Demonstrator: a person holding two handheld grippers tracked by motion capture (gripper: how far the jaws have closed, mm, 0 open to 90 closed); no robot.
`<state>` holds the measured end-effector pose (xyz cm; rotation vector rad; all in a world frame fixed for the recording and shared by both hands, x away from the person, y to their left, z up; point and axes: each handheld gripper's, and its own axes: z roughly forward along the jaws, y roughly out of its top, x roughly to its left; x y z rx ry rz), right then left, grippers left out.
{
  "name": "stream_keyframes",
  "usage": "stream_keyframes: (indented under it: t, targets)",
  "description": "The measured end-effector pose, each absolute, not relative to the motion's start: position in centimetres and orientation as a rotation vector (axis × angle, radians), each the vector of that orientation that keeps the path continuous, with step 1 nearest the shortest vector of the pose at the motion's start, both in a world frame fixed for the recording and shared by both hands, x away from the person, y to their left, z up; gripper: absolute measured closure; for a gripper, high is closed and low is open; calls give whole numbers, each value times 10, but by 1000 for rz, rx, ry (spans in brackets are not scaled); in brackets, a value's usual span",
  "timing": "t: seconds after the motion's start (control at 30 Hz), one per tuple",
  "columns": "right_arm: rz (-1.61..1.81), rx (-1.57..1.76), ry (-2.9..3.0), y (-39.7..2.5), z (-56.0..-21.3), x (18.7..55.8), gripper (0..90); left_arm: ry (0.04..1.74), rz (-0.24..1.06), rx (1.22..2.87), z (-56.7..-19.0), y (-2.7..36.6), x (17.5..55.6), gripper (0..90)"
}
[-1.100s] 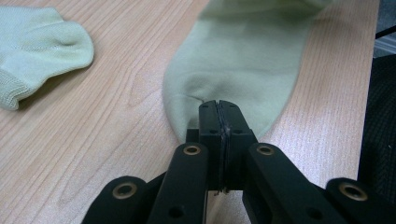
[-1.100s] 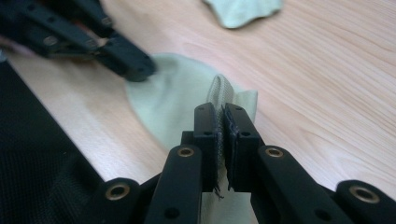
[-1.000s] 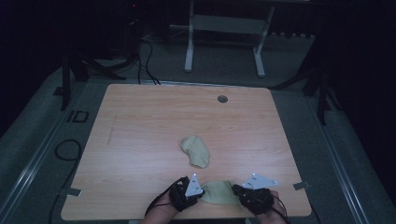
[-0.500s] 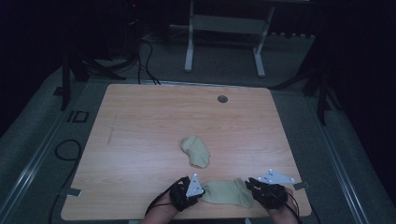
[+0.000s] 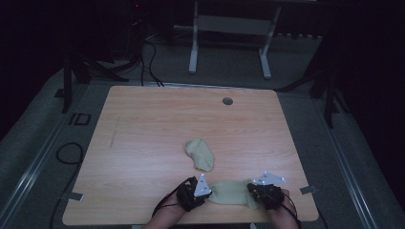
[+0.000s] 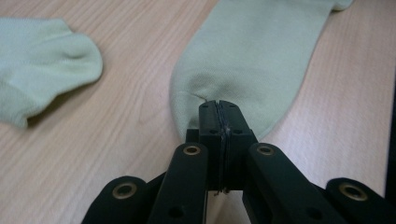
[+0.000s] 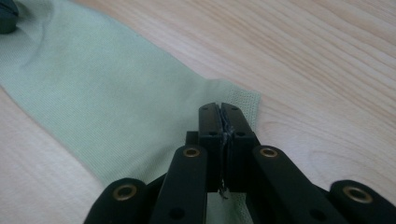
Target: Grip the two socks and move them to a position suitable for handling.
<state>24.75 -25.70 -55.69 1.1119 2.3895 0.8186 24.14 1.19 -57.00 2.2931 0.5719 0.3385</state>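
The stretched sock (image 5: 230, 192) lies flat along the bottom edge of the table (image 5: 143, 124) in the high view, pulled out between the two grippers. The left gripper (image 5: 200, 191) pinches its rounded toe end, jaws pressed together on the fabric; the right gripper (image 5: 258, 190) pinches the ribbed cuff end the same way.

To do this step well, I judge that both pinches should stay firm and low, close to the wood, with an even outward pull so the fabric flattens without twisting or slipping free.

The left gripper view shows a small pucker where the toe (image 6: 224, 70) is gathered into the jaws, and the second sock (image 6: 42, 65) in its upper left, apart from the held one. The right gripper view shows the cuff's ribbed band (image 7: 243, 105) beside the jaws. The high view alone shows that second sock (image 5: 199, 153) crumpled near the middle, just above the stretched one.
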Motion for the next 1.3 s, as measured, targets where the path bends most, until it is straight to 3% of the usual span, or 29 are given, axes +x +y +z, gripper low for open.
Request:
stream_keyframes:
  t: [0.43,0.67,0.8,0.87,0.97,1.07,1.3]
  targets:
    - [835,1137,2367,-272,-557,273,831,596,329,2291,-569,3,262,884]
    - [843,1083,2420,-272,-555,274,690,618,321,2277,-569,4,262,871]
    - [886,1083,2406,-270,-549,273,618,645,282,2217,-566,10,262,780]
    - [940,1062,2401,-268,-543,273,533,650,267,2197,-563,15,260,626]
    - [955,1062,2403,-267,-542,274,517,672,261,2162,-557,25,255,577]
    - [980,1071,2392,-262,-536,281,492,696,272,2134,-552,38,250,464]
    - [1007,1058,2384,-244,-523,299,490,781,290,2094,-557,78,241,429]
